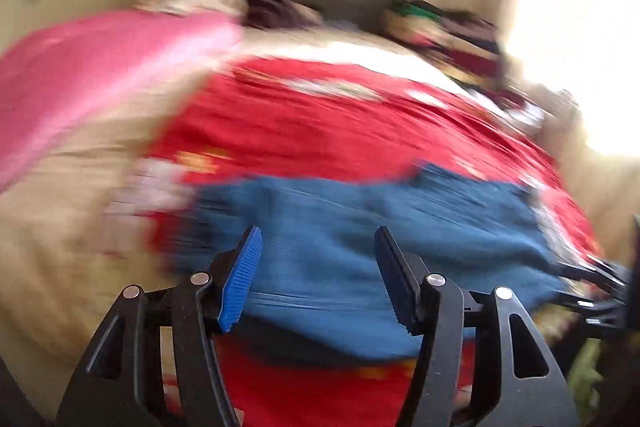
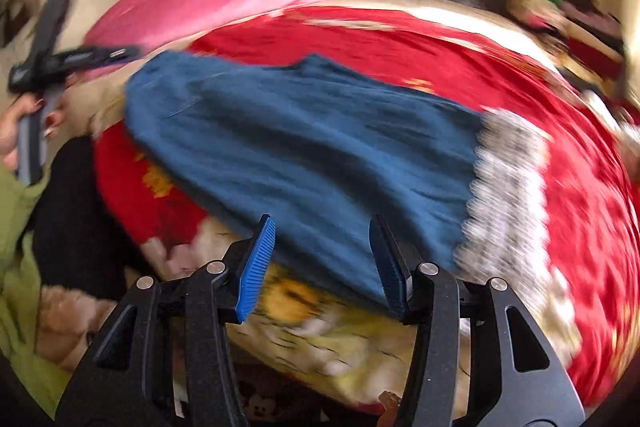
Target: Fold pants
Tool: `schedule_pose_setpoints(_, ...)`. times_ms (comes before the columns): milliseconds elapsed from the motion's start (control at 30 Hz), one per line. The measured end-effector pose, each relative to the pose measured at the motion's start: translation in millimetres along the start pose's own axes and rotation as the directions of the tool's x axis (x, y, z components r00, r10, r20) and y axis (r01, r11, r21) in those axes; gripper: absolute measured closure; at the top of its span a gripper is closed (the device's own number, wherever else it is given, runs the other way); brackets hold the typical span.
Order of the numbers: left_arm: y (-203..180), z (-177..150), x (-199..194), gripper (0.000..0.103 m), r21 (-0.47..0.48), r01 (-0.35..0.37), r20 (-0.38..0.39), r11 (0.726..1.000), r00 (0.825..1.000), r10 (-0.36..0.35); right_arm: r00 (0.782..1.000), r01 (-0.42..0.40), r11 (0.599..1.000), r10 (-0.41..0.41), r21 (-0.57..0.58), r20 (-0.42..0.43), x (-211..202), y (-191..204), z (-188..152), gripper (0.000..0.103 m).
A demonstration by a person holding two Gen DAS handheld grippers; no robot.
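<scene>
Blue pants (image 2: 304,143) on red blanket (image 2: 440,67)

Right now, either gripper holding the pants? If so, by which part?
Nothing held. Left gripper and right gripper both have jaws apart, with no cloth between them; the blue pants lie loose on the red blanket.
</scene>
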State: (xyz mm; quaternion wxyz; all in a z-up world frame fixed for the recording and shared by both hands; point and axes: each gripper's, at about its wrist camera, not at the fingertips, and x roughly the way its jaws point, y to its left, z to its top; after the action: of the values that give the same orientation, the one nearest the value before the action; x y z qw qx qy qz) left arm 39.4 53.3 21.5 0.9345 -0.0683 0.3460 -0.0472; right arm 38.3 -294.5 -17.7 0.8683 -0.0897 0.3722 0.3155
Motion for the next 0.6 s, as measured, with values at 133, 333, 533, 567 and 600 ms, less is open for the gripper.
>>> schedule_pose_setpoints(133, -40, -14, 45, 0.046, 0.069, 0.082, -0.126, 0.994, 0.989, -0.072, 0.998, -0.026, 0.989, 0.019, -0.143, -0.052, 23, 23, 6, 0.066)
schedule_pose_setpoints(333, -46, -33, 75, 0.046, 0.098, 0.068, -0.206, 0.993, 0.977, -0.047, 0.99, -0.088, 0.98, 0.067, -0.178, -0.125, 40, 23, 0, 0.102)
schedule_pose_setpoints(533, -44, -34, 77, 0.046, 0.095, 0.065, -0.207, 0.993, 0.977, -0.044, 0.986, -0.12, 0.98, 0.099, -0.16, -0.135, 39, 22, -15, 0.103)
schedule_pose_setpoints(567, -46, -31, 75, 0.045, 0.088, 0.074, -0.204, 0.993, 0.977, -0.055, 0.985, -0.13, 0.98, 0.111, -0.149, -0.132, 37, 20, -15, 0.102)
schedule_pose_setpoints(600, -47, -27, 73, 0.045, 0.082, 0.089, -0.198, 0.993, 0.978, -0.071, 0.984, -0.137, 0.981, 0.119, -0.137, -0.133, 34, 20, -14, 0.102)
